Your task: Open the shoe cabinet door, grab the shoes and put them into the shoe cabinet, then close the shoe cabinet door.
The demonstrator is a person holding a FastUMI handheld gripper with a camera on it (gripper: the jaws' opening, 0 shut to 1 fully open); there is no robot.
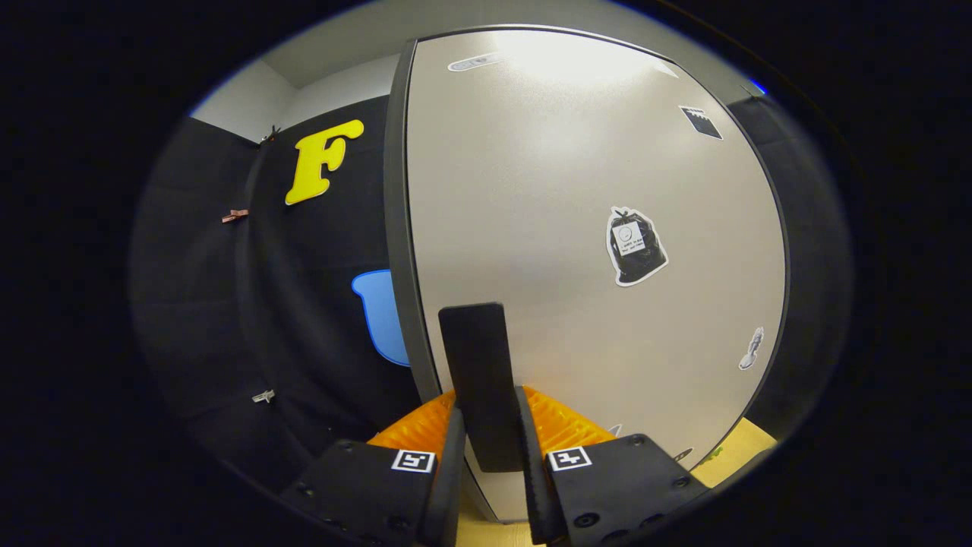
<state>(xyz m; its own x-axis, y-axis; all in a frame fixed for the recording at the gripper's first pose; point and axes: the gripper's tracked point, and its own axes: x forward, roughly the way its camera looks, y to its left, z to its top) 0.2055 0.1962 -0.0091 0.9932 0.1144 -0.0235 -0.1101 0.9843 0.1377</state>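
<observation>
We found the gripper (490, 448) with its fingers closed on the dark handle (480, 380) of the pale cabinet door (562, 197); the door's sticker (635, 247) print was too small to read.

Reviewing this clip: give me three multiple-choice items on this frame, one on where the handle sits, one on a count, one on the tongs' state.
1. The door handle sits:
A. between the fingers
B. far beyond them
C. above the door

2. Stickers near the cabinet door's far edge, showing a tied bag:
A. none
B. one
C. three

3. The tongs are:
A. wide open
B. shut on the handle
C. shut on a shoe

Answers: 1 A, the dark bar runs down between both fingers. 2 B, a single bag sticker. 3 B, both fingers press its sides.
</observation>
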